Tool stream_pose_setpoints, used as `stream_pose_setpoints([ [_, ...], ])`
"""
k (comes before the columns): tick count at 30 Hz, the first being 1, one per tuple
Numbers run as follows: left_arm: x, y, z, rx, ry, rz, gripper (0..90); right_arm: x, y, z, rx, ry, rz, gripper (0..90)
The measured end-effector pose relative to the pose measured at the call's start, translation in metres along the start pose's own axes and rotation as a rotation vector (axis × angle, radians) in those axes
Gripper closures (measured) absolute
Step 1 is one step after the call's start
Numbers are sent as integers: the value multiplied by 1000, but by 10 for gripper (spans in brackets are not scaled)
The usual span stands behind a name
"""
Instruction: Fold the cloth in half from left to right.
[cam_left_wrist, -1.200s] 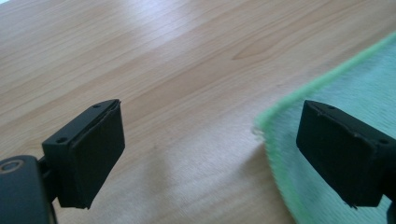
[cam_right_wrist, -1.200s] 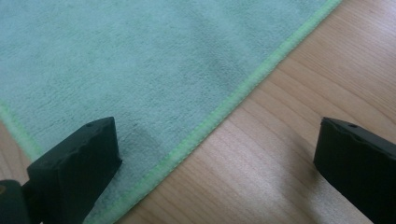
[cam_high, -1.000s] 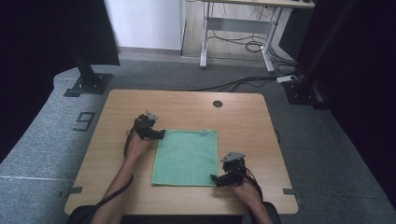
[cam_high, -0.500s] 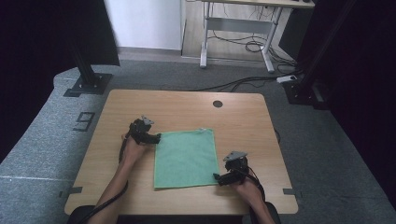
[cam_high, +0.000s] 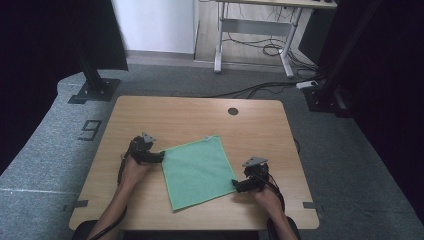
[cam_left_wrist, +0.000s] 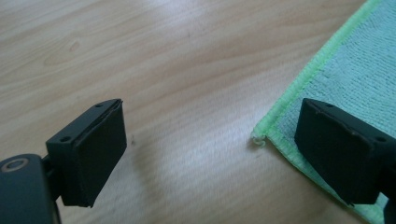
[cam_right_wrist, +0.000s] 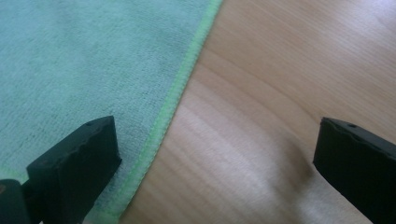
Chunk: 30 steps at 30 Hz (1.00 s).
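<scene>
On the wooden table (cam_high: 200, 112) in front of me lies a green cloth (cam_high: 197, 170), spread flat and turned a little askew to the table's edges. I hold my left claw (cam_high: 159, 157) at the cloth's left corner and my right claw (cam_high: 236, 185) at its right corner, so the cloth sits between my two hands.

Looking along my left claw (cam_left_wrist: 212, 154), its jaws are spread wide apart with nothing between them but bare wood and the very tip of the cloth's corner (cam_left_wrist: 261, 140). One jaw hangs over the cloth's stitched light-green hem, the other over the wood well to the side.

Looking along my right claw (cam_right_wrist: 215, 163), the jaws are likewise wide apart and grip nothing. One jaw is over the cloth (cam_right_wrist: 88, 65), the other over the wood, and the hem runs up between them. Whether either jaw touches the cloth I cannot tell.
</scene>
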<state>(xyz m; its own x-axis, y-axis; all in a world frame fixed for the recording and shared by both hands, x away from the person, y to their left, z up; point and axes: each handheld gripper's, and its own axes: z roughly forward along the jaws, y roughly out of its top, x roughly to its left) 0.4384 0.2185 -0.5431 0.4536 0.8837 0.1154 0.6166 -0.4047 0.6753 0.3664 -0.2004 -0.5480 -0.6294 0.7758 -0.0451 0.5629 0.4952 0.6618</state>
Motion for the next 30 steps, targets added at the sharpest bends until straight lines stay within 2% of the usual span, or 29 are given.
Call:
stream_pose_setpoints([
  [6,-2,-11,-10,2,-9,3,91,-15,3,6,-10,-11,27,0],
  [8,-1,-14,-11,-8,-20,-9,92,-18,4,8,-15,-4,43,0],
  [11,4,-17,-10,-17,-65,-53,102,-19,4,9,-17,3,47,0],
  [13,6,-17,-10,-19,-89,-57,139,-19,3,8,-19,7,48,5],
  [17,6,-18,-10,-16,-98,-71,152,-19,3,7,-22,24,56,19],
  [26,7,-18,-10,-14,-102,-71,152,-10,8,-3,-57,102,37,23],
  [30,7,-18,-10,-15,-102,-71,152,-3,11,-6,-69,151,28,67],
])
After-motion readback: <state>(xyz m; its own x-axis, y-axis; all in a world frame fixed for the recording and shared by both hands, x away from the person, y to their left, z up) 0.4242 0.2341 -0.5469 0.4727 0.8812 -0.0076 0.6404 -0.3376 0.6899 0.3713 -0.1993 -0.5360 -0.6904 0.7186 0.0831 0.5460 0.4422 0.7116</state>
